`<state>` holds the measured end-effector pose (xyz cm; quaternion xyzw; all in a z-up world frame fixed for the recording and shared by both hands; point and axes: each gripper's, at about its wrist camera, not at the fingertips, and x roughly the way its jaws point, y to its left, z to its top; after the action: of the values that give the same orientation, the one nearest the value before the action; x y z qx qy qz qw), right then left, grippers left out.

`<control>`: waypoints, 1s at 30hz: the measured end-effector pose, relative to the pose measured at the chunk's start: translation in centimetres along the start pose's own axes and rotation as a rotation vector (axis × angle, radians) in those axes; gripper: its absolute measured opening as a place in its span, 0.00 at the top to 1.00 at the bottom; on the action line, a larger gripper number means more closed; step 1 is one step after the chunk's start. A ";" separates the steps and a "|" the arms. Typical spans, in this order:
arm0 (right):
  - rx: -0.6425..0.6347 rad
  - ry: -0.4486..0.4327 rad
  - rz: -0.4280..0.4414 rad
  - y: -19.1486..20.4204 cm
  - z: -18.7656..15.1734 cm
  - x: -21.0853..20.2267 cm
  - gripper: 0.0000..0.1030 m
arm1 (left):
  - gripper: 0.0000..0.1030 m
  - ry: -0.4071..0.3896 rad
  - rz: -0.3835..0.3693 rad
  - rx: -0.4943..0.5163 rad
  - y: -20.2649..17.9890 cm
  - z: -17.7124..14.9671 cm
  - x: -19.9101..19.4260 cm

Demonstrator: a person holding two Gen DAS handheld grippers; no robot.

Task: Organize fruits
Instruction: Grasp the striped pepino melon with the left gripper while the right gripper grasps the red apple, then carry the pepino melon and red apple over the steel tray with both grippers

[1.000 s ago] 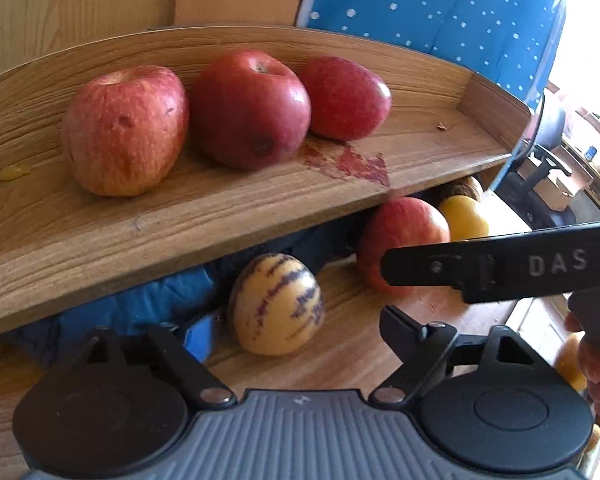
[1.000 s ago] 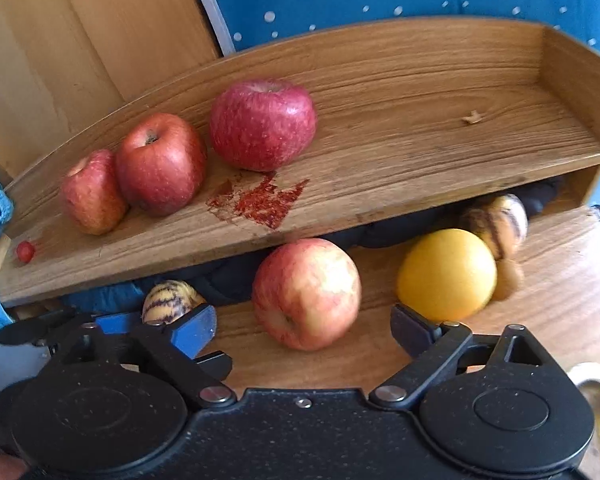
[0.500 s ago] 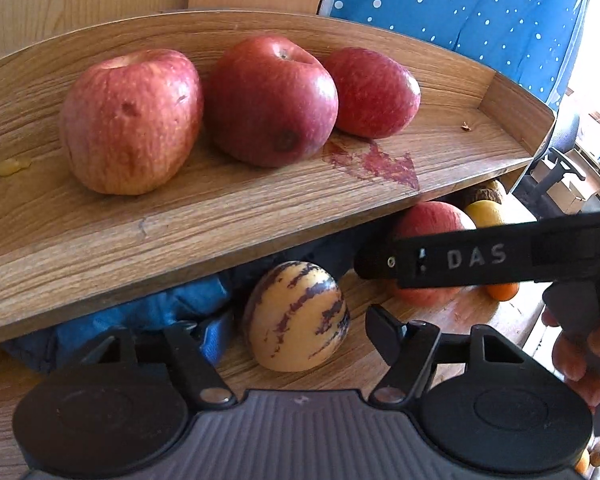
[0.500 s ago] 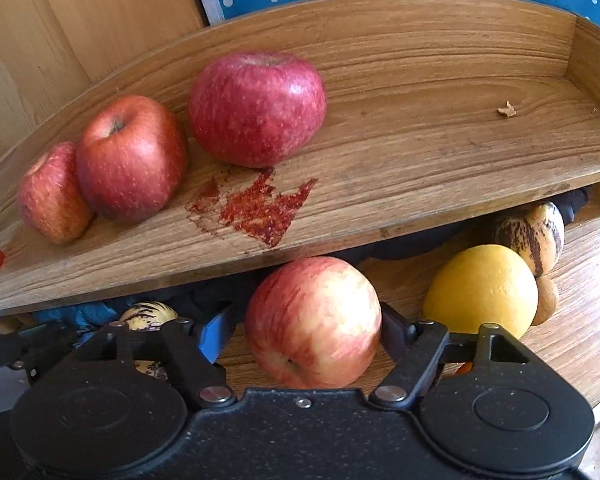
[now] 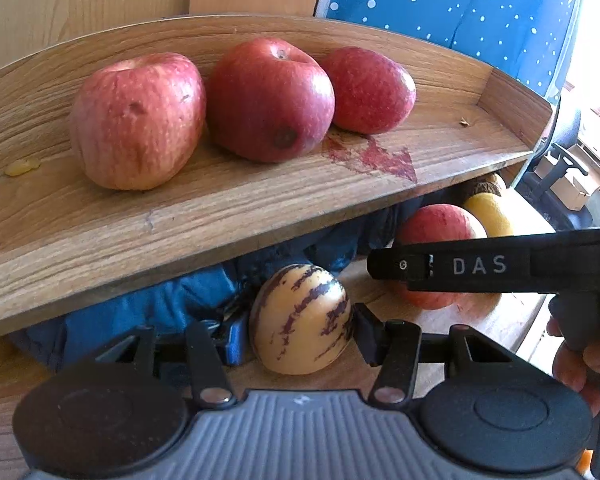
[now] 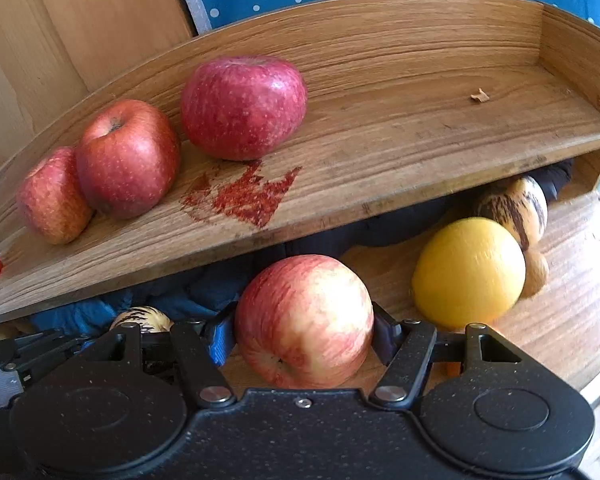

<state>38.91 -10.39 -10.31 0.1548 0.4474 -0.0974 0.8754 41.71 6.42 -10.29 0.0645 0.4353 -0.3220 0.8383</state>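
Observation:
Three red apples [image 5: 268, 100] sit in a row on the left of a curved wooden shelf [image 5: 100, 240]. On the wooden table below the shelf, my left gripper [image 5: 300, 332] is shut on a cream striped melon [image 5: 300, 316], fingers touching both of its sides. My right gripper [image 6: 304, 336] is shut on a red-yellow apple [image 6: 304, 320] on the same table. The same three red apples [image 6: 126, 158] show in the right wrist view, with the shelf [image 6: 420, 140] bare to their right. In the left wrist view the right gripper's black body [image 5: 480, 266] crosses in front of that apple [image 5: 436, 224].
A yellow fruit [image 6: 468, 272], a second striped melon [image 6: 516, 204] and a small brown nut [image 6: 536, 274] lie at the right under the shelf. A red stain [image 6: 244, 196] marks the shelf. Blue cloth [image 5: 160, 304] fills the space beneath. A hand [image 5: 580, 364] holds the right gripper.
Both grippers moved forward and shut: the left onto the striped melon, the right onto the red-yellow apple. The yellow fruit looks blurred, shifting slightly.

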 end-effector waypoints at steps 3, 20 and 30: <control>0.014 -0.018 0.024 -0.3 -1.1 -0.6 0.35 | 0.44 0.008 -0.002 0.005 -0.3 -0.3 -0.4; 0.091 -0.144 0.030 -3.6 -7.3 -12.8 0.35 | 0.44 0.027 -0.138 0.072 -4.1 -3.5 -5.5; 0.166 -0.125 -0.017 -5.3 -14.6 -20.3 0.35 | 0.44 0.101 -0.234 0.132 -7.3 -5.5 -6.4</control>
<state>14.44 -9.46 -2.83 0.2168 0.3837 -0.1511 0.8848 30.95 5.97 -7.46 0.0845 0.4592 -0.4418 0.7660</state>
